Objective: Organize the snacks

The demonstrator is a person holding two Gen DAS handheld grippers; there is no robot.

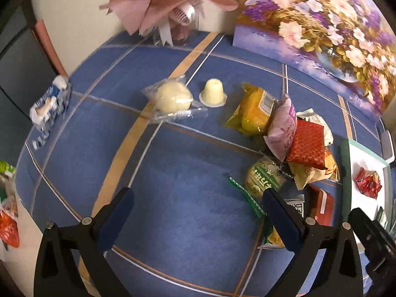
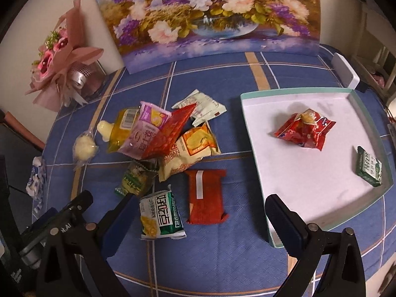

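Both tongs stand spread wide with nothing between their fingers: the left gripper [image 1: 198, 212] hangs over bare blue tablecloth [image 1: 173, 198] at lower centre of its view, the right gripper [image 2: 201, 219] low in its view above a dark red pouch [image 2: 206, 196]. The snack pile [image 2: 163, 138] sits left of centre in the right view. At the right, the white tray [image 2: 309, 173] holds a crumpled red packet [image 2: 305, 130] and, near its right wall, a small green packet [image 2: 369, 166]; its label is too small to read.
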